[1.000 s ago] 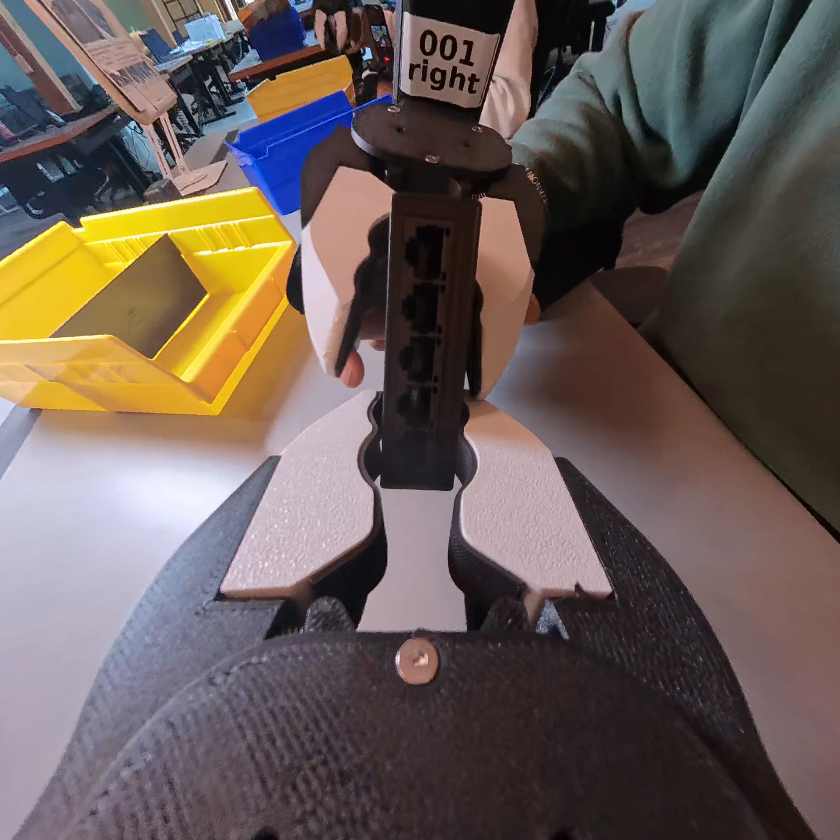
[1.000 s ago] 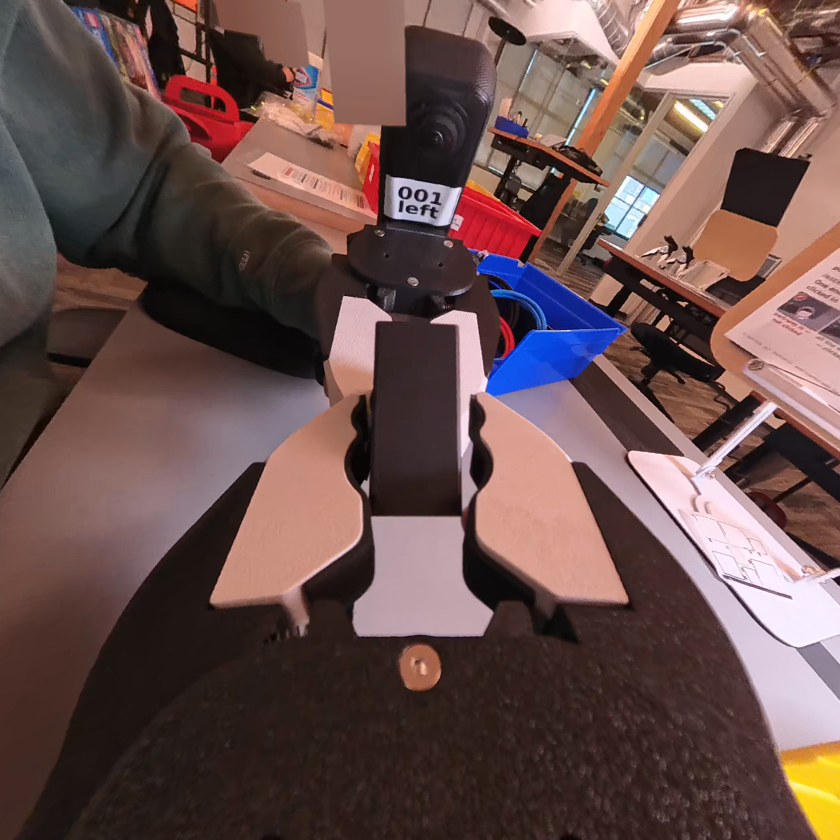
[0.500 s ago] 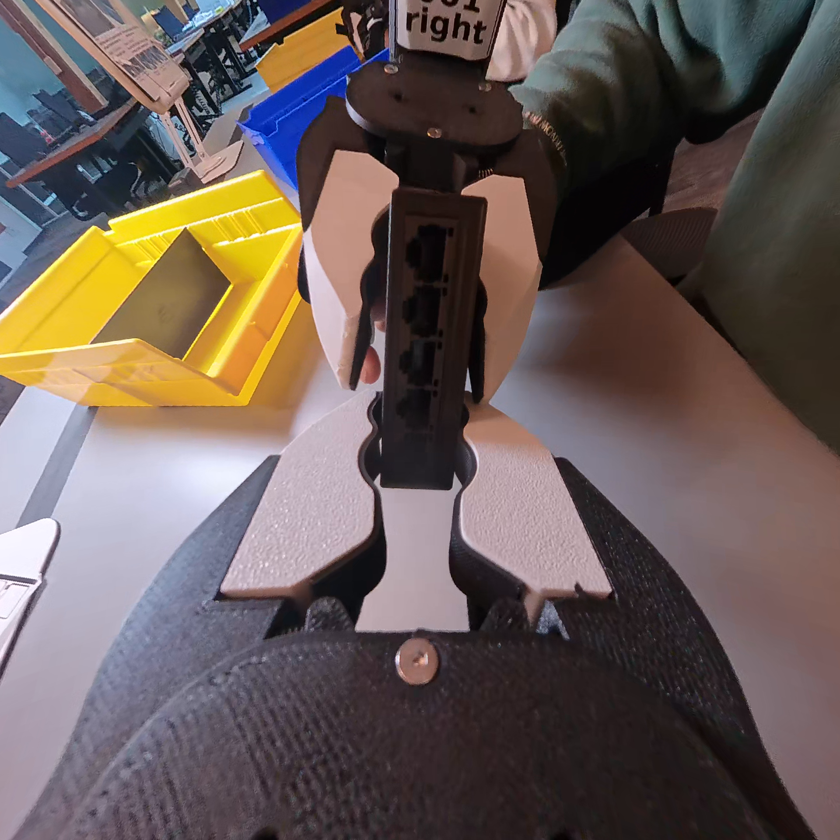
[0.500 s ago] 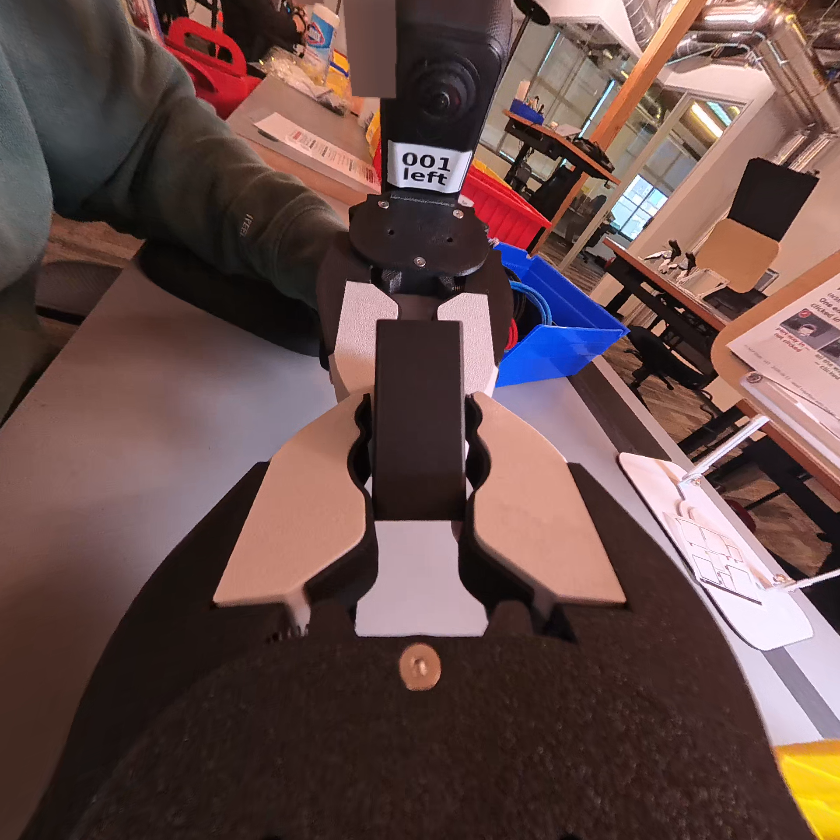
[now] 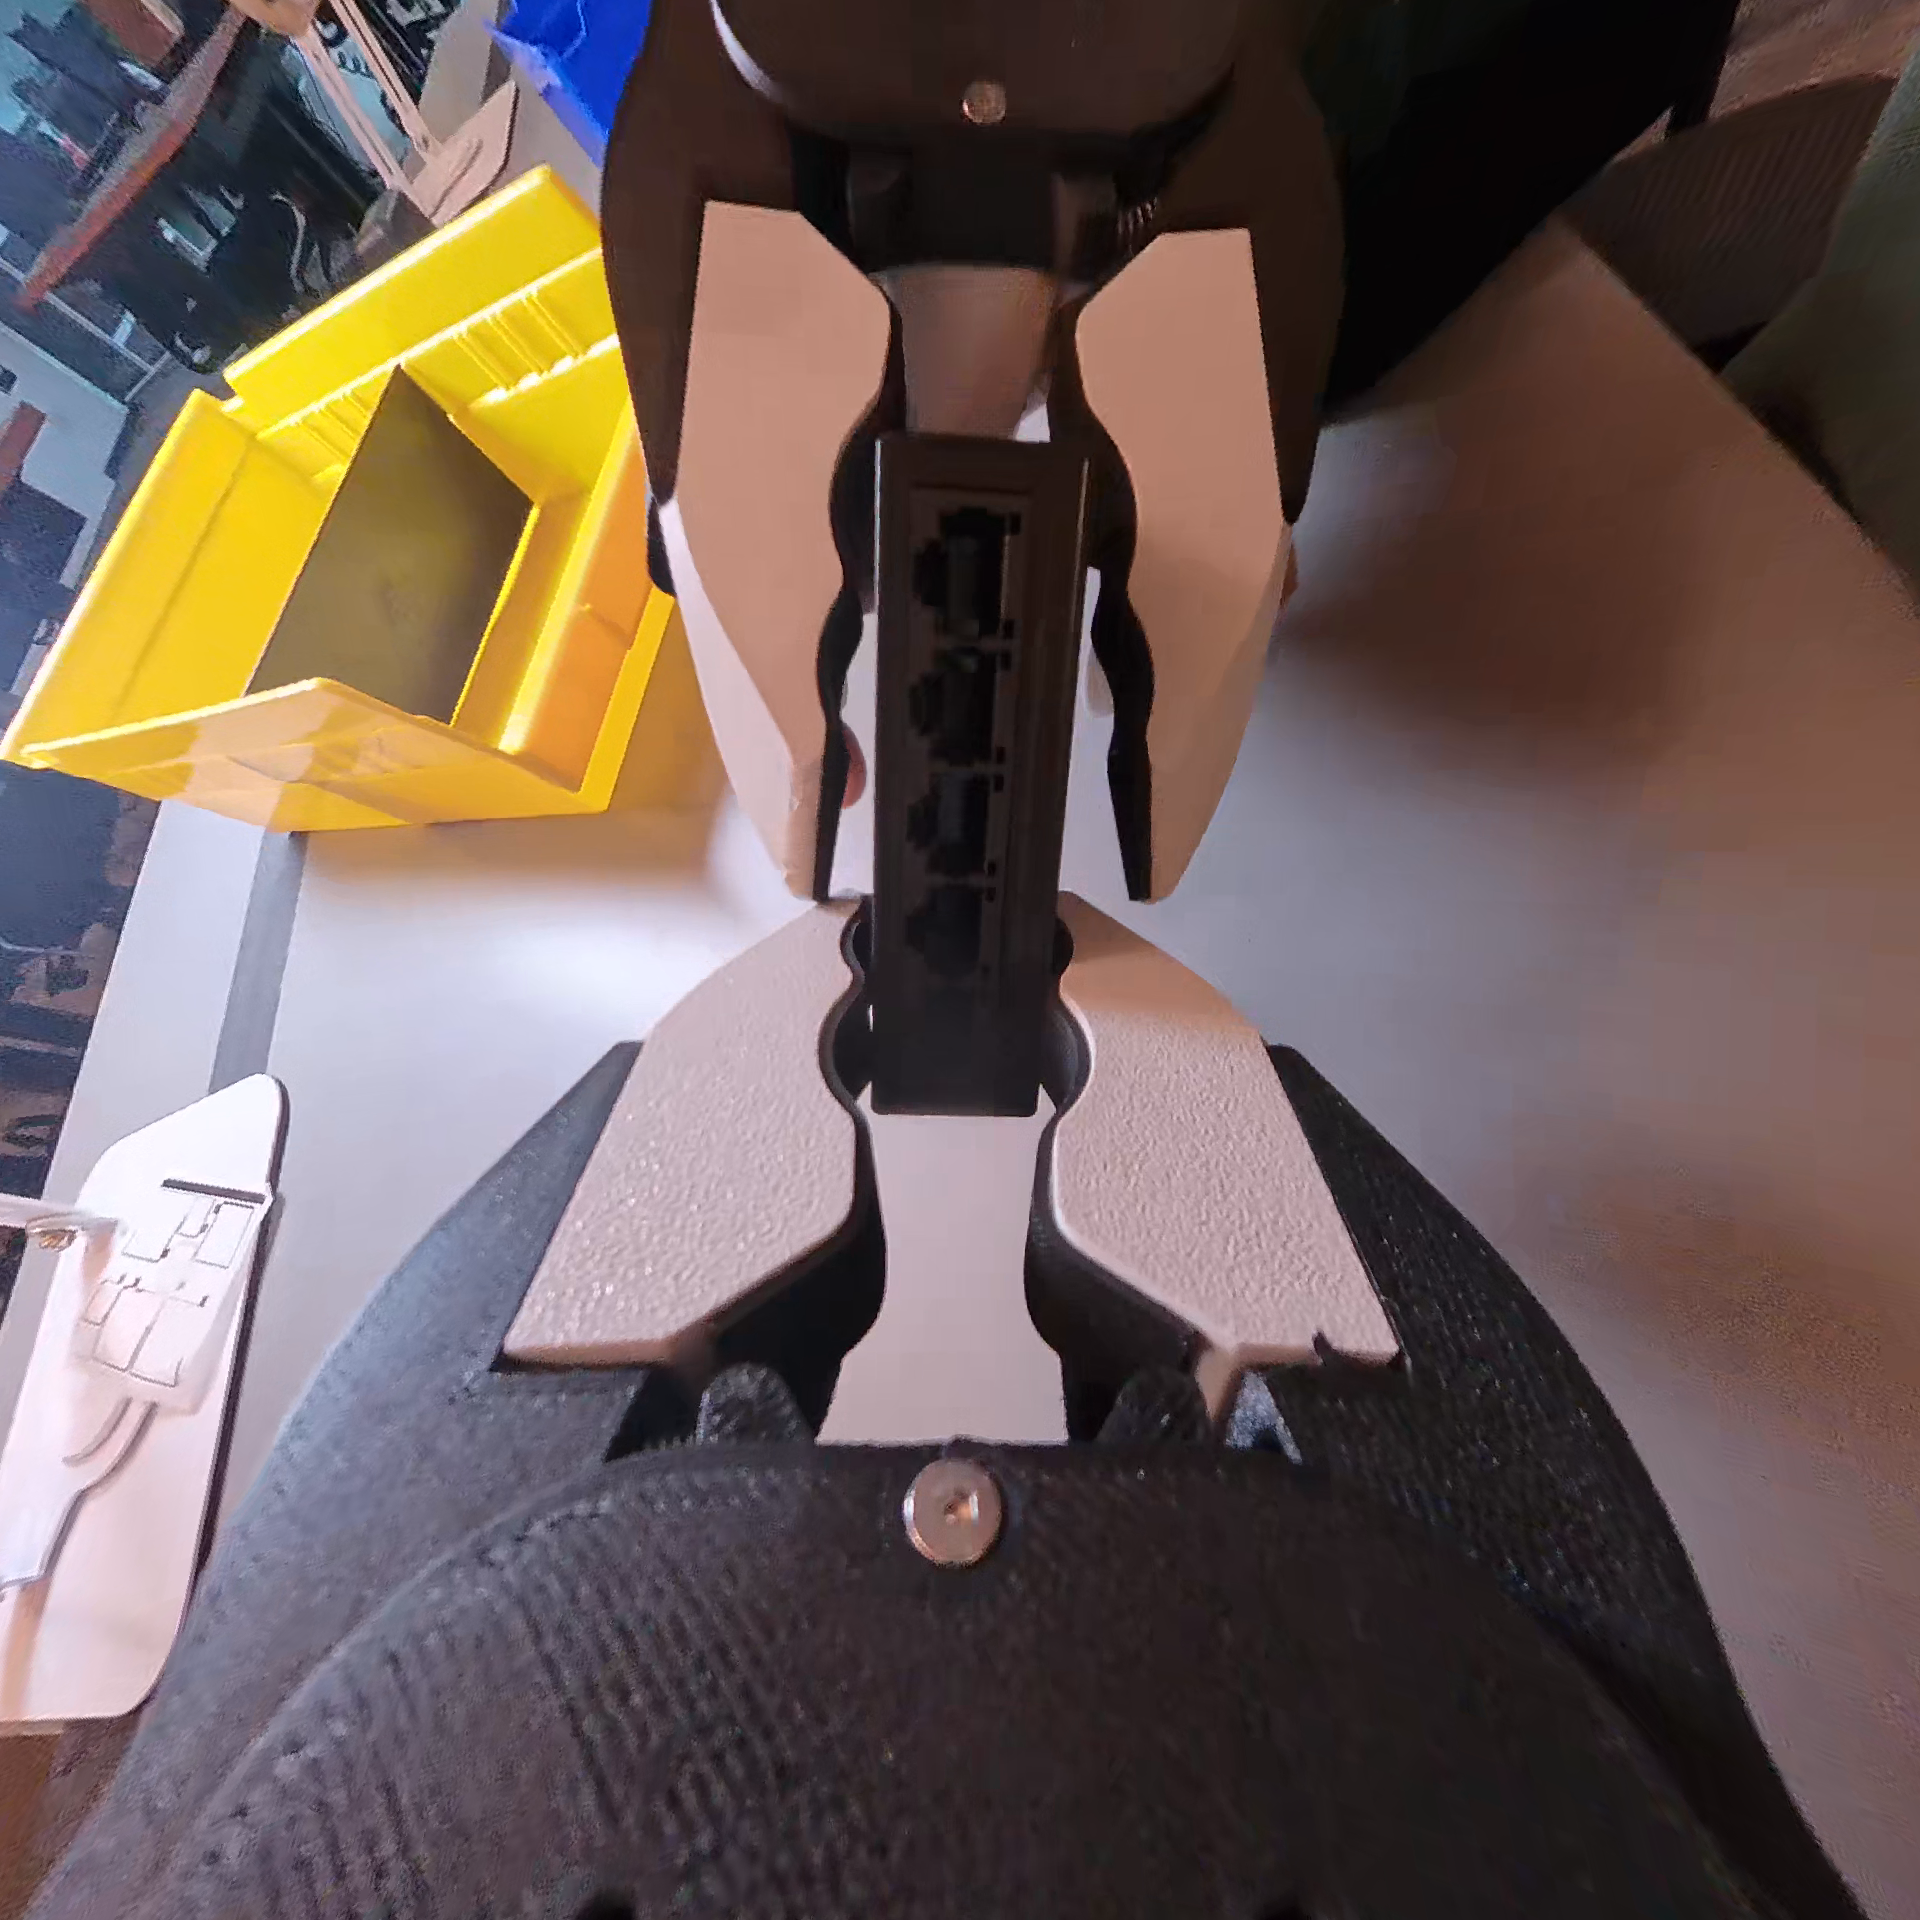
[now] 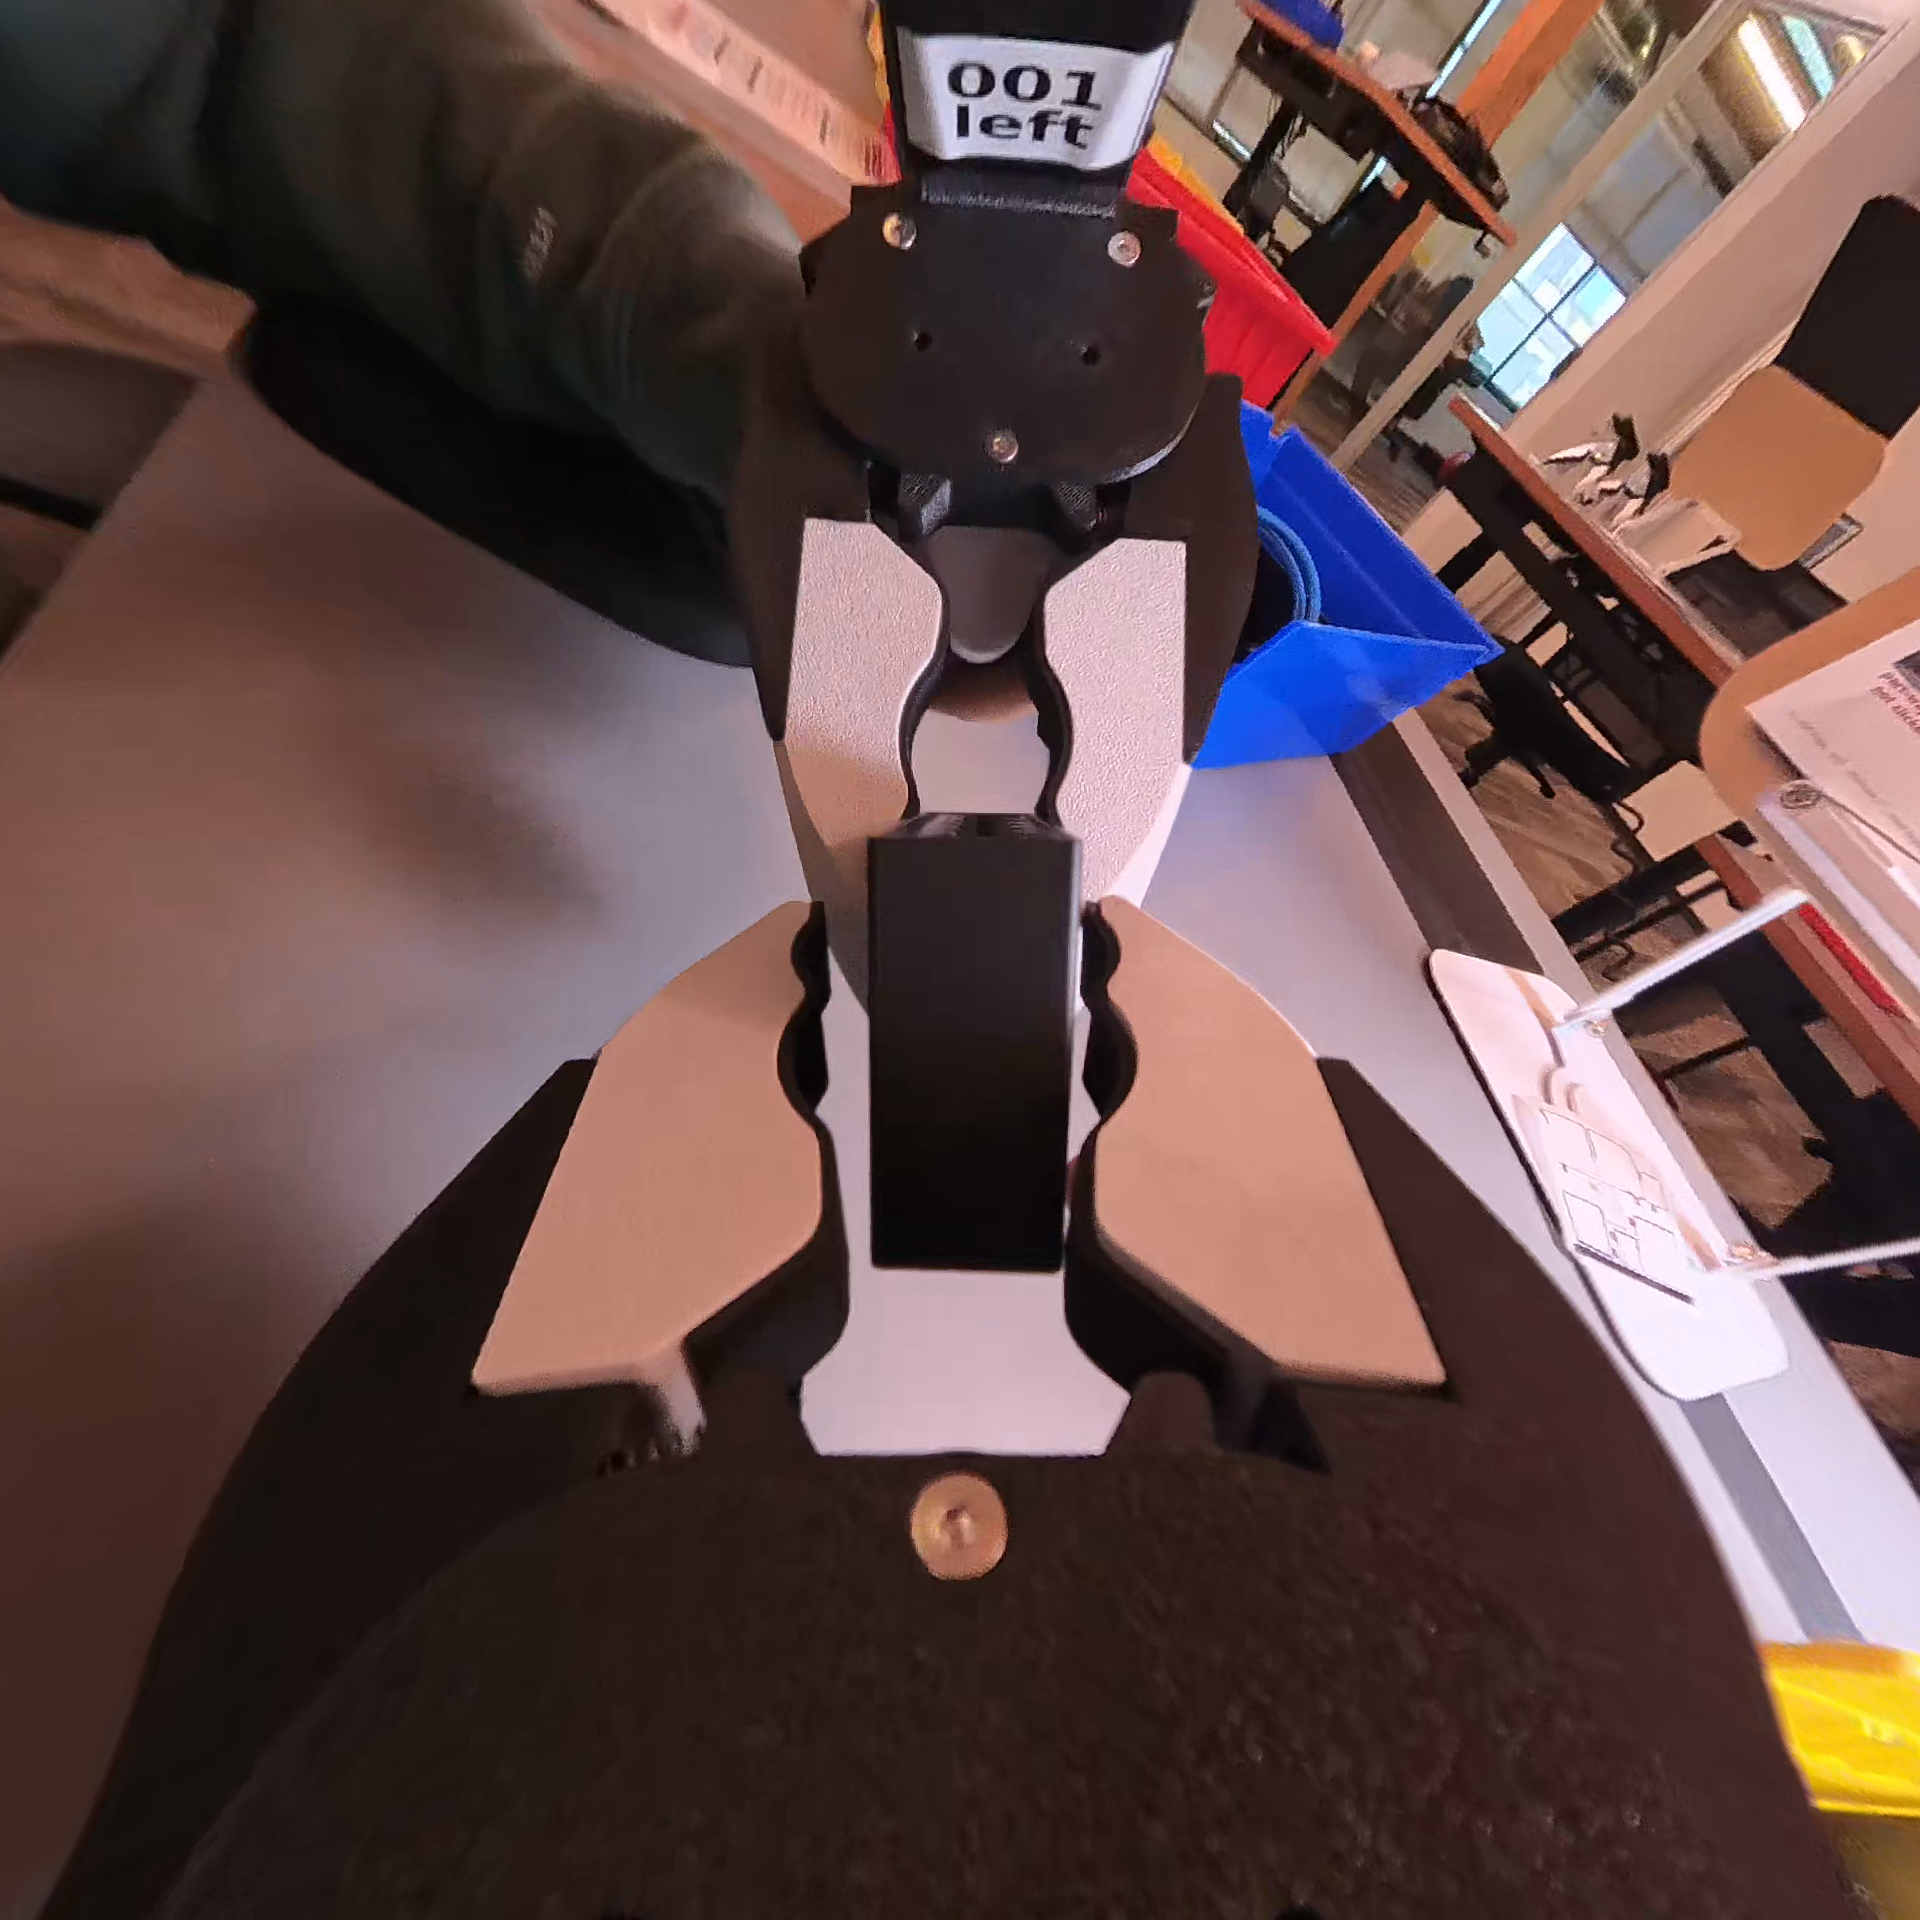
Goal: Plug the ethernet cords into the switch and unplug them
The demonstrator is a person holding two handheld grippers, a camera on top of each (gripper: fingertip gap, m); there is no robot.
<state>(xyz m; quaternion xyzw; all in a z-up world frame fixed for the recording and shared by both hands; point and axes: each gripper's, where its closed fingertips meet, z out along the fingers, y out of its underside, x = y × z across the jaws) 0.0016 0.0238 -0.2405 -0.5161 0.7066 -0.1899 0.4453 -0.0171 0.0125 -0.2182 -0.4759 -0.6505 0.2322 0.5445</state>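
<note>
The black switch (image 5: 977, 727) is held level between my two grippers, which face each other over the grey table (image 5: 1455, 935). The left wrist view shows its row of empty ports; the right wrist view shows a plain side (image 6: 966, 1060). My left gripper (image 5: 961, 925) is shut on one end of it, which also shows in the right wrist view (image 6: 977, 805). My right gripper (image 6: 956, 914) straddles the other end with thin gaps on both sides, so it is open; the left wrist view (image 5: 977, 883) shows the same gaps. No cord is plugged in.
A yellow bin (image 5: 343, 582) with a dark panel inside stands at the far left. A blue bin (image 6: 1340, 644) holding a blue cable (image 6: 1299, 582) sits behind the left gripper. A white stand base (image 6: 1590, 1174) lies near the table edge. A green sleeve (image 6: 468, 260) reaches in. My two grippers' fingertips are within a few centimetres of each other.
My right gripper's jaws have come slightly off the switch, which now sits deeper between them. Both views have tipped downward and closer. The left gripper keeps its hold.
</note>
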